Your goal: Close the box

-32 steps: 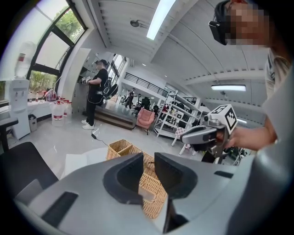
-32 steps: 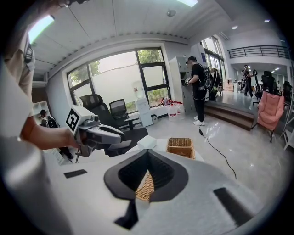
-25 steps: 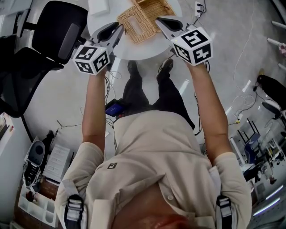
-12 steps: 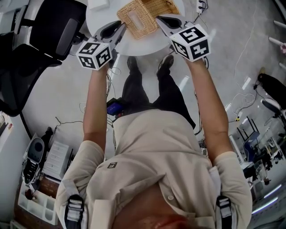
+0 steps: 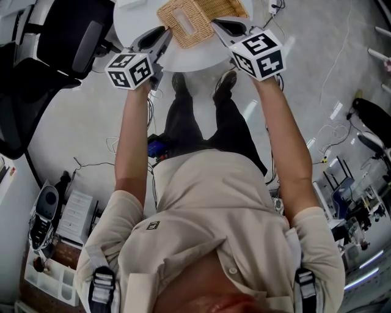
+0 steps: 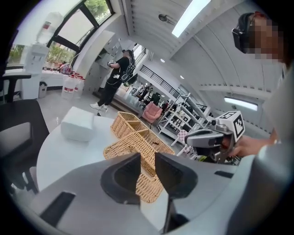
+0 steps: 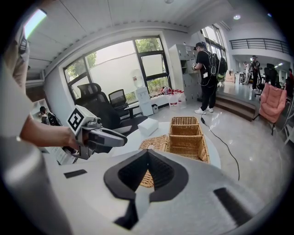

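An open wicker box (image 5: pixel 223 7) stands on a round white table (image 5: pixel 137 18), and its lid (image 5: pixel 183 21) lies folded out flat toward me. The box (image 7: pixel 186 135) has divided compartments. In the head view my left gripper (image 5: pixel 164 38) sits just left of the lid's near corner. My right gripper (image 5: pixel 215 25) sits just right of the lid, beside the box. Neither touches the wicker. The left gripper (image 6: pixel 147 156) has its jaws drawn in to a narrow slit, with nothing between them. The right gripper (image 7: pixel 148 151) is shut and empty, pointing at the lid (image 7: pixel 154 142).
A white block (image 6: pixel 78 124) lies on the table left of the box. A black office chair (image 5: pixel 67 43) stands by the table's left side. Cables and shelves crowd the floor around my legs. A person stands far off by the windows.
Both grippers have edged slightly forward toward the wicker box, the left one closing in on the lid's corner. The jaws look the same and the box has not moved.
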Available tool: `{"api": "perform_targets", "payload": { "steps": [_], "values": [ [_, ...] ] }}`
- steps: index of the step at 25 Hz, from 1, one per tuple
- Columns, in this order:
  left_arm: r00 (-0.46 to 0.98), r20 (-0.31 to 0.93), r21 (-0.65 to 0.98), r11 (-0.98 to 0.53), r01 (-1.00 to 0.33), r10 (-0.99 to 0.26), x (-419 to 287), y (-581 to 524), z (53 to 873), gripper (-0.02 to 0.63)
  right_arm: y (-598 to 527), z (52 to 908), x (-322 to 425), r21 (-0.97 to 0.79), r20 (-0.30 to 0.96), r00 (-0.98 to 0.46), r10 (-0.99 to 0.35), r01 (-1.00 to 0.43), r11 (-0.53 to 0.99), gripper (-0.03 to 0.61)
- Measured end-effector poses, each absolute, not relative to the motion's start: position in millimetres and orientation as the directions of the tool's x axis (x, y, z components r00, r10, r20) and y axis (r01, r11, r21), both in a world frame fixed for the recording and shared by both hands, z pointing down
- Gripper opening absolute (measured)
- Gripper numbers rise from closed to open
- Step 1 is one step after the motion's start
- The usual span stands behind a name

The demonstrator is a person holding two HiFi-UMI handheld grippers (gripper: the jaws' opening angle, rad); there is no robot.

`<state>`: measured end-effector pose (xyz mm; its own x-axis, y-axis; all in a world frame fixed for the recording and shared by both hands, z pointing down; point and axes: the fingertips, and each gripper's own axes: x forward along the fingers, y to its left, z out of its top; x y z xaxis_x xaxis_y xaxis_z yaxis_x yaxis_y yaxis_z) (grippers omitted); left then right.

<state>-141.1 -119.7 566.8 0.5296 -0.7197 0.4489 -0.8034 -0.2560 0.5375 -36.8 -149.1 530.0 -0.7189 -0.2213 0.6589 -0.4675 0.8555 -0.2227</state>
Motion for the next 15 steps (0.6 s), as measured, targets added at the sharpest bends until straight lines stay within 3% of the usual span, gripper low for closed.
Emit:
{"api": "perform_targets", "payload": {
  "steps": [10,15],
  "values": [
    [0.503,0.445,0.621,-0.149,-0.77,-0.741,-145.5,-109.8,601.2,0.08,-137.0,542.1,-33.9,-0.225,0.666,-0.716,-0.21,-0.461,0.858,0.006],
    [0.493,0.443,0.652,-0.108,-0.75,-0.749,-146.6,-109.0,614.6,0.124,-132.9,546.5,-33.1,-0.225,0.67,-0.713,-0.206,-0.46,0.859,0.006]
  ]
}}
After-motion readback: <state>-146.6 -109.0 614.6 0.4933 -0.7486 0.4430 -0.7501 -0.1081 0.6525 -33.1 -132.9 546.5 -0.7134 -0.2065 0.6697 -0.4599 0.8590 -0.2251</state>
